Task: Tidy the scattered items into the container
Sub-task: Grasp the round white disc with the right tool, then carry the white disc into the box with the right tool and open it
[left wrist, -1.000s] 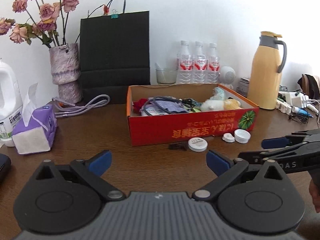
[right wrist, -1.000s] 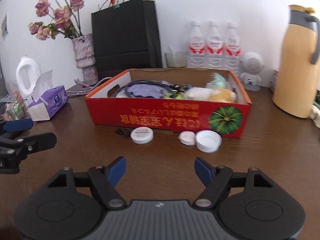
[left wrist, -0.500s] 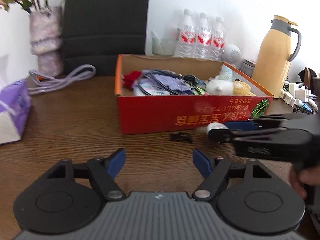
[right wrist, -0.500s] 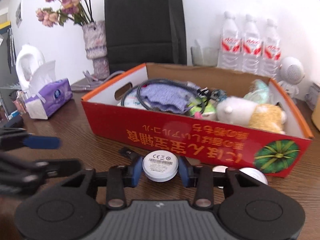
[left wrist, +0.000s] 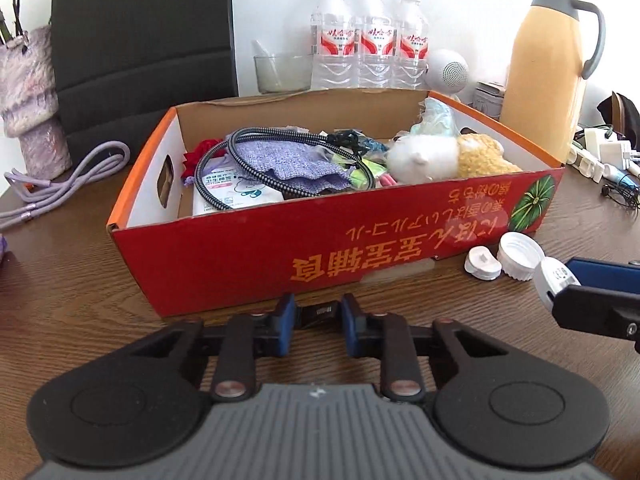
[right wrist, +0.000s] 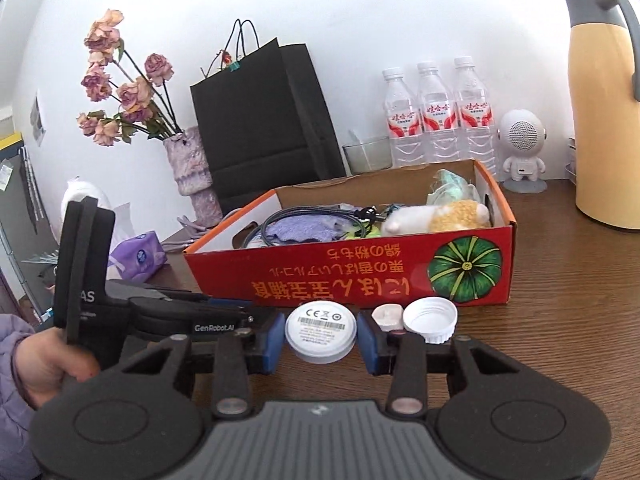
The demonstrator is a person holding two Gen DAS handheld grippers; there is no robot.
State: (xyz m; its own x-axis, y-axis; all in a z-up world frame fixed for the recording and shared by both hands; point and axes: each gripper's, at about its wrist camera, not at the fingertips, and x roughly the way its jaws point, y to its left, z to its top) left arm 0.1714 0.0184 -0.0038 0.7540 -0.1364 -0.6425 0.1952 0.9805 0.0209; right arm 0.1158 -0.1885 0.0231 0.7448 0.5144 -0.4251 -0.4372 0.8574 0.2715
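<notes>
- Left gripper (left wrist: 317,322) closed down onto a small black clip-like piece (left wrist: 319,314), pinched between the blue pads low at the worktop (left wrist: 72,280), just in front of the red box (left wrist: 360,264).
- Right gripper (right wrist: 321,334) narrowed around a white round disc (right wrist: 321,331), held at its rim on both sides (label face turned toward the camera), apparently raised a little off the worktop, though hard to tell.
- Still loose on the wood, just beside the box's front wall: a white screw cap (left wrist: 520,255) and a small white plug-like cap (left wrist: 483,264), touching or nearly so.
- Box already crowded with a coiled black cable (left wrist: 256,160), purple cloth (left wrist: 288,164) and plush toy (left wrist: 444,154); freest space judged to be at the front left corner, above the wipes packet (left wrist: 228,192).
- Best handled, judging from the layout, by lifting both pieces straight up until clear of the front wall before carrying forward (the wall stood right ahead of both grippers).
- Worth keeping the squeeze on the disc steady: a smooth round rim held at only two spots likely to slip or swivel.
- Better lowered close over the contents before release, and staggered, one gripper in at a time, given how near the two sat to each other.
</notes>
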